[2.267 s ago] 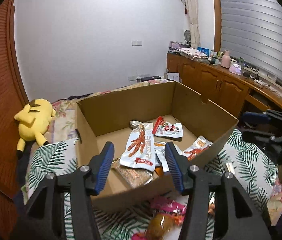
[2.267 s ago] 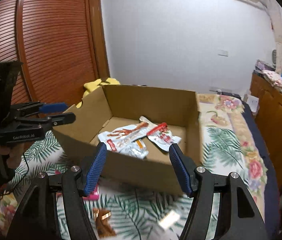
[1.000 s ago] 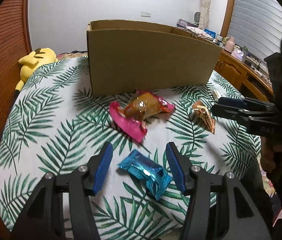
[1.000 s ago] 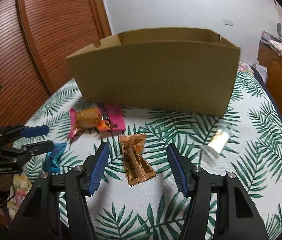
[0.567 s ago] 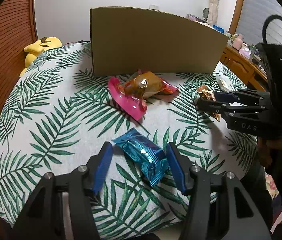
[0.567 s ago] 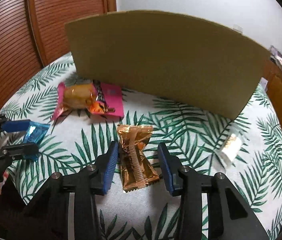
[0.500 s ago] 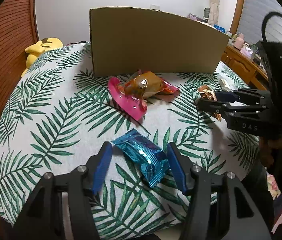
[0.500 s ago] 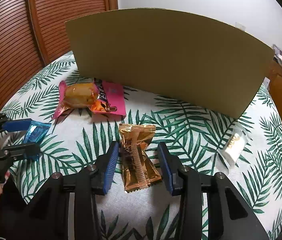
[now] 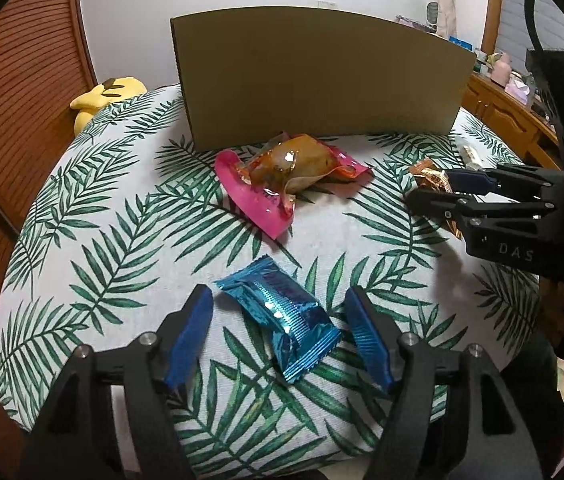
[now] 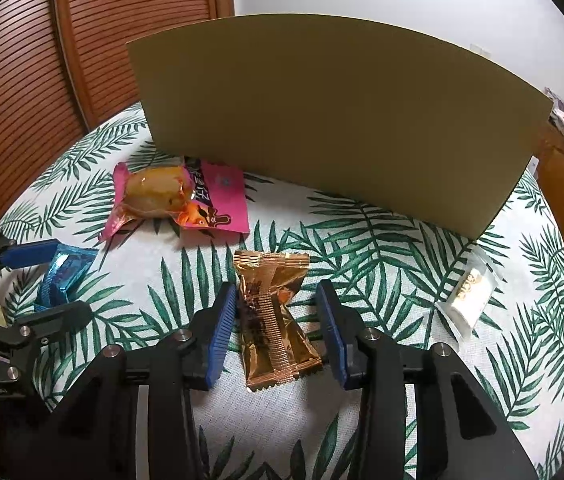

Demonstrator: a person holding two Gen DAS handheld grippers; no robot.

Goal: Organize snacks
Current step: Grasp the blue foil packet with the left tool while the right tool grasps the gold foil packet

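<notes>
Cardboard fills the far side of both my views: the box (image 9: 321, 76) stands on the leaf-print tabletop (image 9: 122, 216), its plain wall towards me, so I cannot see inside it. Just in front of that wall lies the pink packet (image 10: 218, 196) with a clear-wrapped bun (image 10: 156, 192) resting on top of it.

My left claw (image 9: 280, 330) points down at the near edge of the tabletop. Its jaws have just been opening and stand spread, one on each side of the blue foil snack (image 9: 282, 316), which lies flat and askew between them. The left pad is clear of the wrapper; the right pad is near its corner, and I see no pinch on the foil.

My right claw (image 10: 278, 330) sits lower right of the pink packet, its jaws having narrowed in the last second and now steady, straddling the gold foil snack (image 10: 274, 312). The wrapper lies lengthwise between the blue pads. The left pad is right against its edge, though I cannot tell if it presses; a gap shows at the right pad.

Off to the right, near the box's corner, lies a small white sachet (image 10: 467, 296), well apart from both claws.
</notes>
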